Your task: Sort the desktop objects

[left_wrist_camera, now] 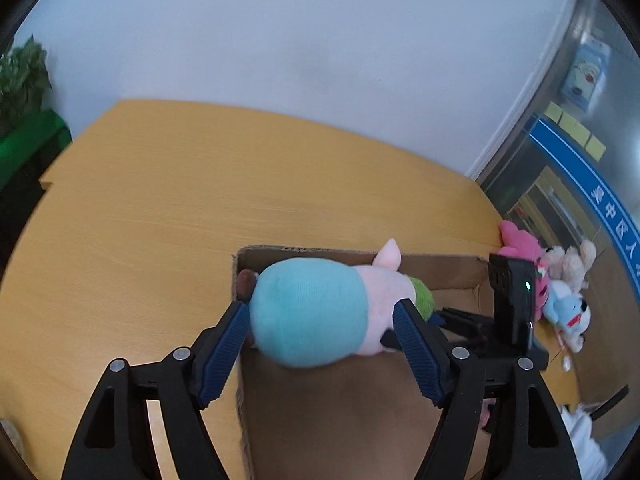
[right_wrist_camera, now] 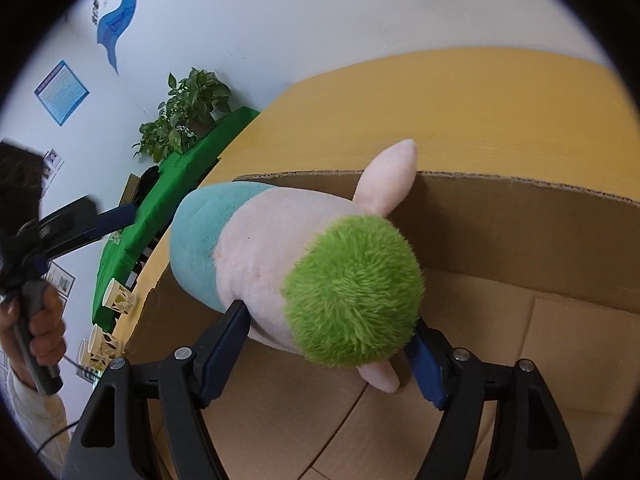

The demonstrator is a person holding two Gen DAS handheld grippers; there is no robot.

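Pale pink plush with a teal end and a shaggy green end, the stuffed toy (left_wrist_camera: 320, 308) (right_wrist_camera: 296, 272) is hanging over the open cardboard box (left_wrist_camera: 436, 268) (right_wrist_camera: 520, 240), held from both ends. The left gripper (left_wrist_camera: 320, 340) is pressing its blue ribbed fingers (left_wrist_camera: 224, 344) against the teal end, closed on the toy. The right gripper (right_wrist_camera: 332, 344) is clamping the pink body just behind the green tuft, its fingers (right_wrist_camera: 224, 344) squeezing in from either side, so both are gripping the same toy. One pink limb is pointing up past the box's far wall, another is sticking out low by the right gripper. In the left wrist view a brown plush bit (left_wrist_camera: 245, 283) is peeking from the box corner behind the teal end. The box is sitting on a yellow wooden table (left_wrist_camera: 160, 208) (right_wrist_camera: 480, 112). Beyond its right side, a heap of plush toys (left_wrist_camera: 560, 280) is lying on the table edge. Off the table's left, a potted plant (right_wrist_camera: 188, 112) is standing on a green-covered surface (right_wrist_camera: 168, 200), with paper cups (right_wrist_camera: 116, 296) near it
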